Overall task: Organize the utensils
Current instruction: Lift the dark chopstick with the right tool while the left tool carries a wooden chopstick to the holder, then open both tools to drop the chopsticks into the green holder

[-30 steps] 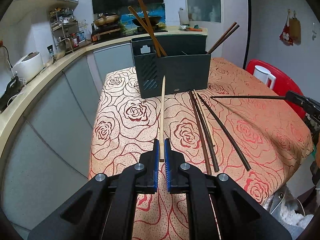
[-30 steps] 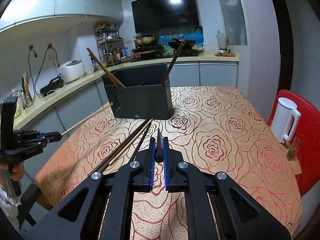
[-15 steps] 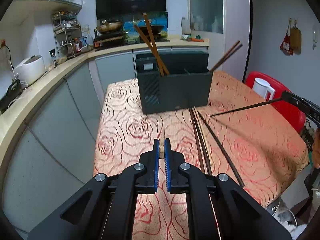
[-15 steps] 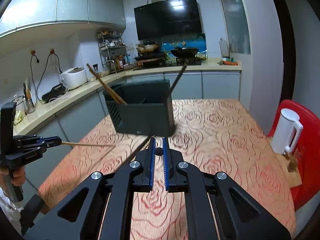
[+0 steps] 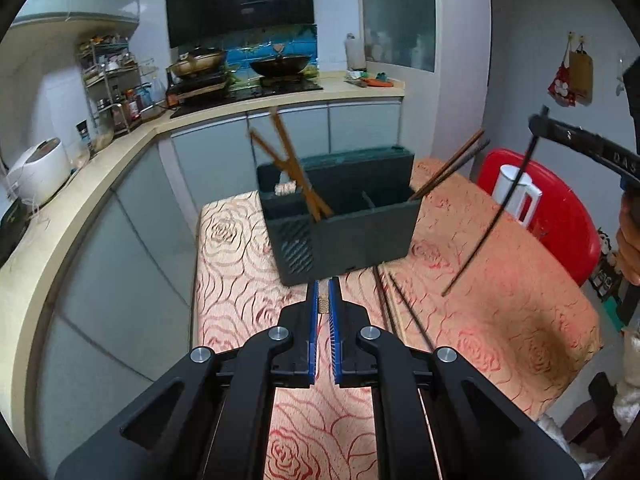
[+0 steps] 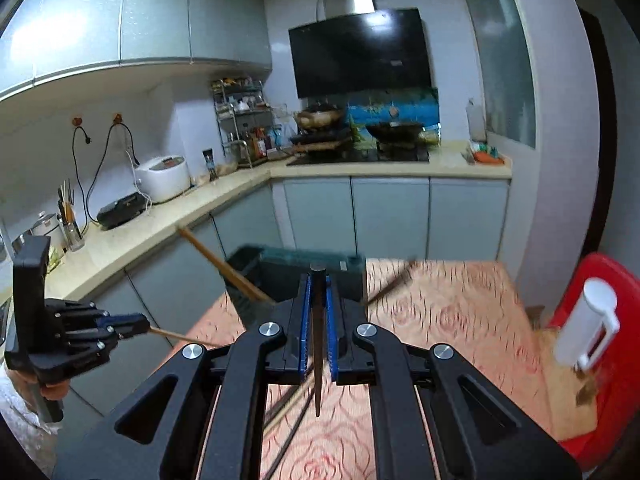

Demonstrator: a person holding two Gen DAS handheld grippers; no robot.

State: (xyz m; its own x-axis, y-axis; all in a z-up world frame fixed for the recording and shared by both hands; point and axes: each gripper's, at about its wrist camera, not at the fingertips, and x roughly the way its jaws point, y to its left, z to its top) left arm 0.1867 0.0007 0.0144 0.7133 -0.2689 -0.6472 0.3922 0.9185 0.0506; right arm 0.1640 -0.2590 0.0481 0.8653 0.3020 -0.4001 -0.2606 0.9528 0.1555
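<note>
As both hands rise from the rose-patterned tablecloth [image 5: 500, 320], the left gripper [image 5: 323, 308] clamps a pale chopstick [image 5: 322, 305] and the right gripper [image 6: 317, 312] a dark chopstick [image 6: 317, 344], now tip-down, ready for the dark utensil holder [image 5: 360, 236]; more chopsticks [image 5: 386, 304] wait below.

Background was a kitchen: black range hood [image 6: 360, 52] over two woks [image 5: 280, 65] on the stove, wire spice rack [image 6: 240, 120] in the corner, white rice cooker [image 6: 162, 178] on the beige counter [image 5: 120, 160] with cords hanging above it. Table wore a rose-print orange tablecloth [image 5: 500, 300]. White kettle [image 5: 516, 192] sat on a red chair [image 5: 560, 216] beside it; red ornament and bag [image 5: 572, 76] hung on the wall.
</note>
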